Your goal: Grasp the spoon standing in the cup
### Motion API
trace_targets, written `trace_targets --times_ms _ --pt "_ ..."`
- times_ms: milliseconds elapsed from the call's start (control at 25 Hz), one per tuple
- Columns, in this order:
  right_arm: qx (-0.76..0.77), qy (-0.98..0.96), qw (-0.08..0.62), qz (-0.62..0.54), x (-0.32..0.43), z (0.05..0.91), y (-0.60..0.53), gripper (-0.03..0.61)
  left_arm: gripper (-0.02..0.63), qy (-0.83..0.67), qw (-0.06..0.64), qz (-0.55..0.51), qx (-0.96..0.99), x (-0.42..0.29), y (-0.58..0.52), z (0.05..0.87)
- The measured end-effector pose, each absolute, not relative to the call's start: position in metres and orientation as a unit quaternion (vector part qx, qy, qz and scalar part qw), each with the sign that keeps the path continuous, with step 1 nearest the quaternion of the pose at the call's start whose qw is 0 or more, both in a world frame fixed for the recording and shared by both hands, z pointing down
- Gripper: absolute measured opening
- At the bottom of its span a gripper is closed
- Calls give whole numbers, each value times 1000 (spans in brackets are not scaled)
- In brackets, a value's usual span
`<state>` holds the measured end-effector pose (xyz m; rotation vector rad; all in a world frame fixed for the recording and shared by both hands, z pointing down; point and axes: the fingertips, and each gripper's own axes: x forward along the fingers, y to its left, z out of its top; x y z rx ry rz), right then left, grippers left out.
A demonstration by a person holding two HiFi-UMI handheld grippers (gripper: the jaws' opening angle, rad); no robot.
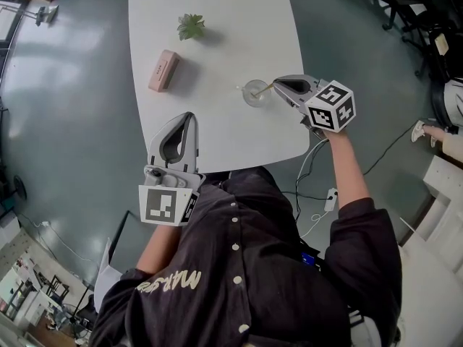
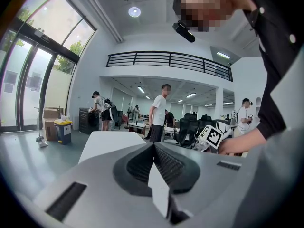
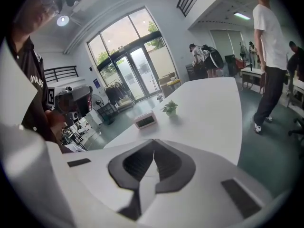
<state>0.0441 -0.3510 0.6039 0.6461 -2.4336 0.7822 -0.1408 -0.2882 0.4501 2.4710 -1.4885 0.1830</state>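
Head view shows the right gripper (image 1: 278,84), jaws pinched shut on the handle tip of the slim pale spoon (image 1: 264,88) leaning in the clear glass cup (image 1: 255,93) just beside it, so any lift should go gently upward without tipping that cup; the left gripper (image 1: 190,115) hangs shut, well apart from the cup.

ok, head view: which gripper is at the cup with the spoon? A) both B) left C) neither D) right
D: the right gripper has its tips at the handle of the spoon leaning out of the cup; the left gripper sits apart from them, by the near edge of the table.
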Motion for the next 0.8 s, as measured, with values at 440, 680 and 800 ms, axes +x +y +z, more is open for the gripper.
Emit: trace_targets --times_ms 440,680,800 --pt "297 -909 217 195 47 534 -330 11 11 -505 98 36 857 -146 -284 422" --pt "373 -901 157 154 61 474 -315 11 9 -501 77 22 862 -148 -281 402" --pt "415 -891 126 134 71 446 -308 11 9 -502 67 18 862 -152 -281 394"
